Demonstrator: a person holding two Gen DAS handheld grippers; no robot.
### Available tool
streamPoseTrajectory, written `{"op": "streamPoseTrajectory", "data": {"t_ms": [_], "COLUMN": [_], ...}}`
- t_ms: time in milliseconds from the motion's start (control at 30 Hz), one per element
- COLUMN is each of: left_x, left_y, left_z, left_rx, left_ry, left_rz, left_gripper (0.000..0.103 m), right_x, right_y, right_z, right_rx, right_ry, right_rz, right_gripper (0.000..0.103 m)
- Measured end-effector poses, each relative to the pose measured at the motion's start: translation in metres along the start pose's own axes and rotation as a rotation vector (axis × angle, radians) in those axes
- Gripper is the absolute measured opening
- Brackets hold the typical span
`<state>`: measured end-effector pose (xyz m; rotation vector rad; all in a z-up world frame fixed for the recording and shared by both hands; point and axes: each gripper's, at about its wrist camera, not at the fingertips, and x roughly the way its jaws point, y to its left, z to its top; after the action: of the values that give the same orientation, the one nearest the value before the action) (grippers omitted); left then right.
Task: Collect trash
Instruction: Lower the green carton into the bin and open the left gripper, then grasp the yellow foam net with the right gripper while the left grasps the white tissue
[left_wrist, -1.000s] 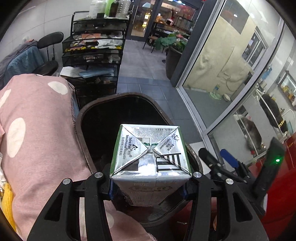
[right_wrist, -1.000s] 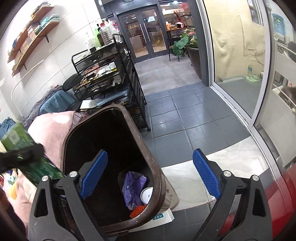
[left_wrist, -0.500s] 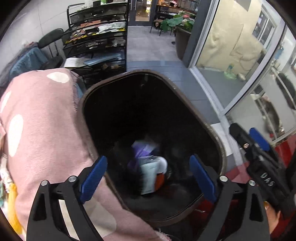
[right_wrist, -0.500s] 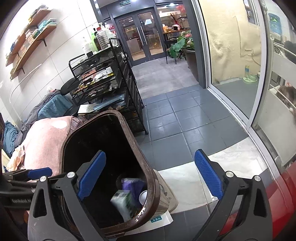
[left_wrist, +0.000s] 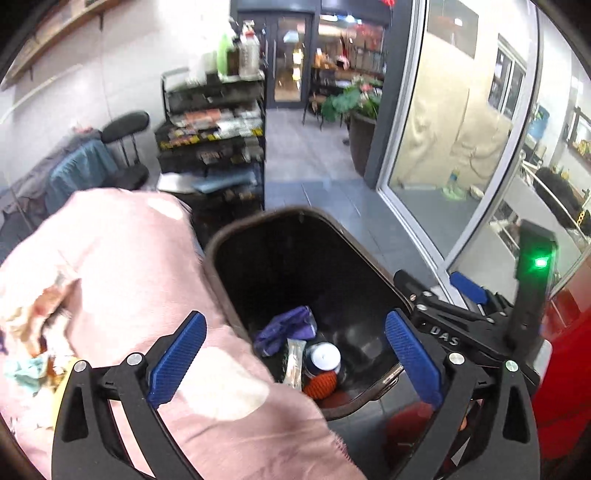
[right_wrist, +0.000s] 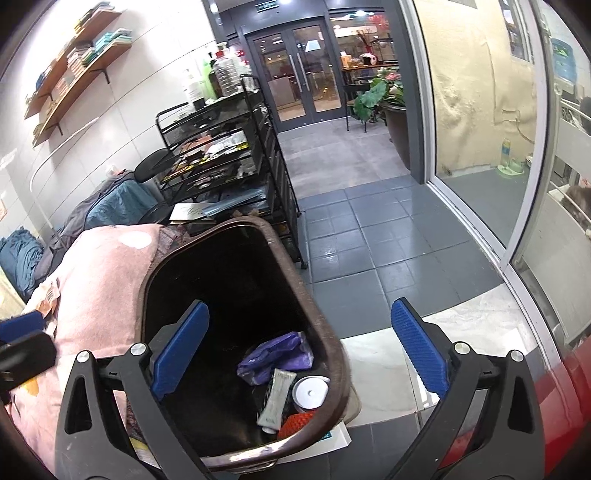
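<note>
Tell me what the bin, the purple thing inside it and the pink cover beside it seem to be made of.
Bin: probably hard plastic, dark brown, slightly glossy along its rim.
Purple thing: likely thin plastic film, crumpled with shiny creases.
Pink cover: woven or fleecy fabric, matte and fuzzy, frayed at its edge.

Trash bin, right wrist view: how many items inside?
4 visible in the trash bin: purple bag farthest back, grey tube below it, white-lidded can beside the tube, orange ball nearest. More may be hidden underneath.
</note>
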<state>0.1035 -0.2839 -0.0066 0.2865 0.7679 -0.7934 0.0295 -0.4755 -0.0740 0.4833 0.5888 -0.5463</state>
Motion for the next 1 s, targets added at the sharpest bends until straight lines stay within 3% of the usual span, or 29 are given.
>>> {"op": "streamPoseTrajectory", "data": {"t_ms": [167, 500, 1000], "left_x": [-0.026, -0.057, -0.098], "left_y": [0.014, 0.06, 0.178], "left_z": [-0.015, -0.044, -0.12], "left_rx": [-0.012, -0.093, -0.319], "left_ry": [-0.065, -0.102, -0.039], "left_rz": [0.054, 0.179, 0.364], "left_gripper": [0.098, 0.098, 0.098], "right_x": [-0.003, -0.01, -0.022], "right_y": [0.021, 0.081, 0.198], "right_z": [-0.002, -0.016, -0.046], "right_rx": [-0.047, -0.178, -0.428], "right_ry": [0.004, 0.034, 0.118], "right_rz": [0.041, 0.159, 0.371], "right_gripper": [0.097, 0.097, 0.097]}}
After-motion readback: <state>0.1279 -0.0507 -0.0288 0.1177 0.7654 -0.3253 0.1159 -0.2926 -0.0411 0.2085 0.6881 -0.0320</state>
